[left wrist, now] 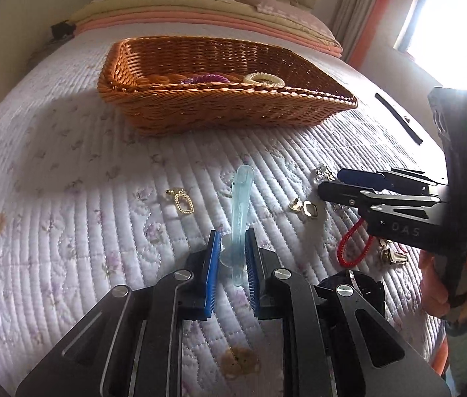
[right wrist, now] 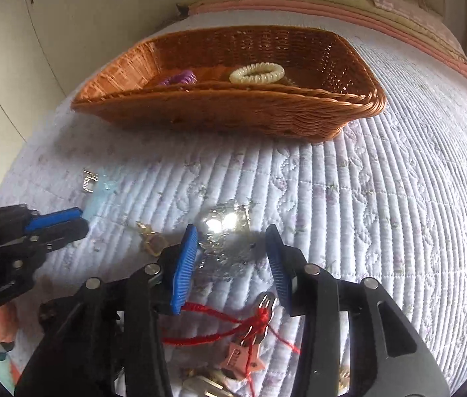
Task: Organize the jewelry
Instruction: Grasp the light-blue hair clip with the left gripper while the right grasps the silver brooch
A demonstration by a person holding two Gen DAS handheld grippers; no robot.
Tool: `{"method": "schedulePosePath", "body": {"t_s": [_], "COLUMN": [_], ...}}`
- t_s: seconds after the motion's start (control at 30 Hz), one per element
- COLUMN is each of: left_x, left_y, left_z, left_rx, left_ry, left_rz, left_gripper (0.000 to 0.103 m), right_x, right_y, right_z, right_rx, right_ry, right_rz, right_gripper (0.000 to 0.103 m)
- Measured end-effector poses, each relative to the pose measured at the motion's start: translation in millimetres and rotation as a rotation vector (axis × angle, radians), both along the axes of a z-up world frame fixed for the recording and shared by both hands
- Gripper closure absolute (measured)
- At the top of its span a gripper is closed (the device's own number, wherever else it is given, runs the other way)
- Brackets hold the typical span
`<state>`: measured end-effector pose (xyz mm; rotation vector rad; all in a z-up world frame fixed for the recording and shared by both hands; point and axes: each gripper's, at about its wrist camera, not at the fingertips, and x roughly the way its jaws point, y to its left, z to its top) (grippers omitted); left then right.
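My left gripper point(left wrist: 232, 248) is shut on a translucent light-blue hair clip point(left wrist: 240, 198) that points forward over the quilt. My right gripper point(right wrist: 232, 248) is open, its blue pads either side of a sparkly crystal piece point(right wrist: 222, 228) on the bed. It also shows in the left wrist view point(left wrist: 327, 183). A wicker basket point(left wrist: 220, 112) point(right wrist: 233, 115) sits farther back, holding a cream coil hair tie point(right wrist: 256, 73) and a purple one point(right wrist: 180, 77). A gold rectangular earring point(left wrist: 183, 201) and gold earrings point(left wrist: 306, 210) point(right wrist: 150, 241) lie on the quilt.
A red cord with keys point(right wrist: 233, 330) point(left wrist: 354, 244) lies just under my right gripper. The quilted bed cover point(left wrist: 68, 198) spreads all around. Folded blankets and pillows point(left wrist: 200, 6) are stacked behind the basket. A black strip point(left wrist: 399, 119) lies at the right.
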<state>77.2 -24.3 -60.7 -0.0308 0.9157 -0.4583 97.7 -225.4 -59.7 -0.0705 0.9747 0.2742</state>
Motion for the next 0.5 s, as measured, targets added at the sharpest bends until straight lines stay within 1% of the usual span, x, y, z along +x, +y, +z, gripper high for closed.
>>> {"method": "schedulePosePath", "body": {"t_s": [0.1,0.17,0.2,0.23,0.27,0.3,0.33,0.37,0.4,0.43,0.5], "left_x": [2,5,6,6,7,7,8,8,8,7,3], "left_y": [-4,-9,-11,-13,-16,-19,-20,-22,-24,-25,-25], "left_z": [0,-1,-2,-2,-1,-2,-2,-3,-3,-3,-2], "left_rx": [-0.001,0.008,0.013,0.016,0.025,0.037,0.046,0.054,0.069,0.091,0.081], "left_ry": [-0.002,-0.004,-0.005,-0.006,-0.010,-0.014,-0.017,-0.018,-0.025,-0.038,-0.051], "left_rz": [0.000,-0.003,-0.006,-0.008,-0.009,-0.007,-0.006,-0.006,-0.002,0.003,-0.006], "left_gripper": [0.084,0.079,0.077,0.075,0.074,0.074,0.074,0.079,0.086,0.091,0.091], "right_x": [-3,-7,-8,-9,-9,-11,-12,-13,-14,-16,-21], "right_y": [4,3,2,1,2,0,0,0,-2,-3,-7], "right_z": [-1,-3,-3,-2,-1,-1,0,1,3,5,11], "right_rx": [-0.026,-0.021,-0.016,-0.009,-0.014,-0.015,-0.014,-0.005,0.004,0.017,0.042], "right_ry": [-0.018,-0.032,-0.035,-0.036,-0.042,-0.046,-0.050,-0.058,-0.065,-0.075,-0.094], "right_rz": [0.000,-0.001,-0.002,0.001,0.000,0.001,0.003,0.003,0.003,0.005,0.003], "right_gripper": [0.064,0.065,0.068,0.076,0.081,0.087,0.089,0.090,0.090,0.090,0.090]}}
